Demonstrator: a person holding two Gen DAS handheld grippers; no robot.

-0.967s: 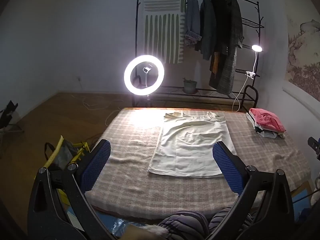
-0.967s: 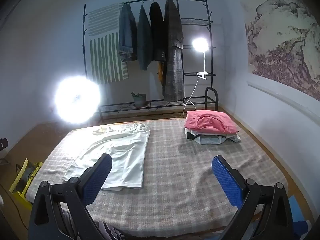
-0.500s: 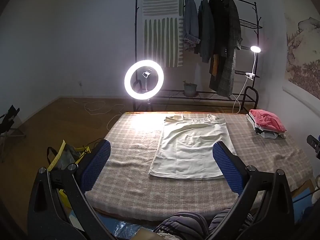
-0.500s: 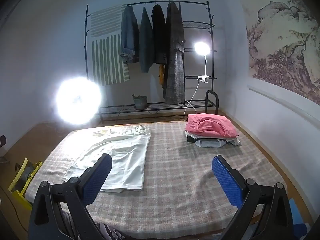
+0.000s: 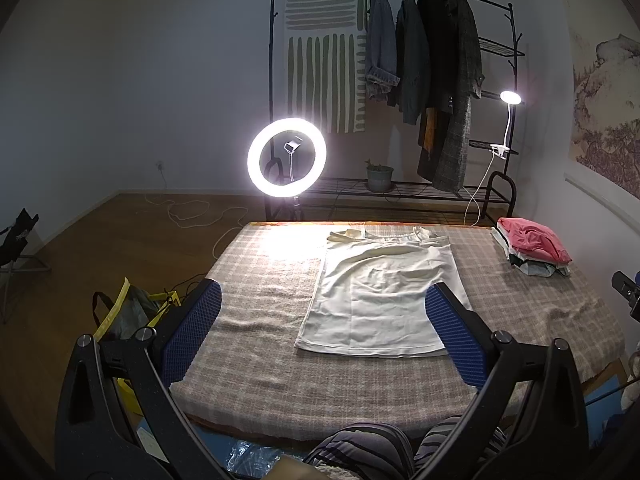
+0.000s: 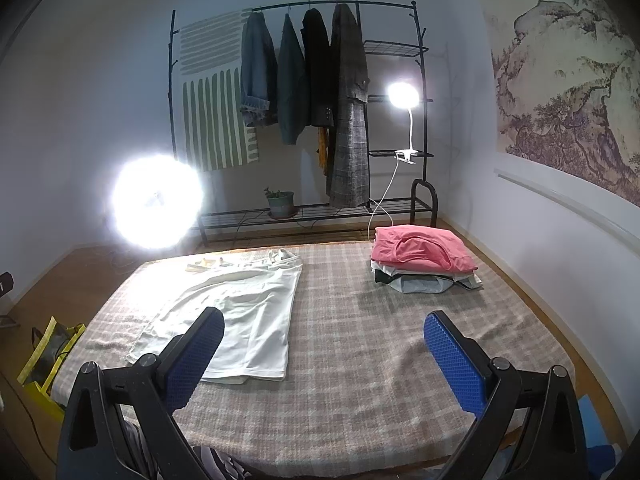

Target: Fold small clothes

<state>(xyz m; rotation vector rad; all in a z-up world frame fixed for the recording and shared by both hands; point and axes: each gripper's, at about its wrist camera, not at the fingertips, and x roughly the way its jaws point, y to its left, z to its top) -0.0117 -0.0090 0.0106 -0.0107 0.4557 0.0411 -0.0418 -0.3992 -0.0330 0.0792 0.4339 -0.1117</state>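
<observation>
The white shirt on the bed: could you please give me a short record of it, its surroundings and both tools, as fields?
garment: white shirt, spread flat, neckline toward the far edge
surface: checked blanket covering the bed
finished pile: folded stack, pink item on top, at the far right of the bed, apart from the shirt
left tool: open, empty, above the near edge, not touching the shirt
right tool: open, empty, above the blanket to the right of the shirt
lighting: ring light beyond the far edge
fold state: not yet started
</observation>
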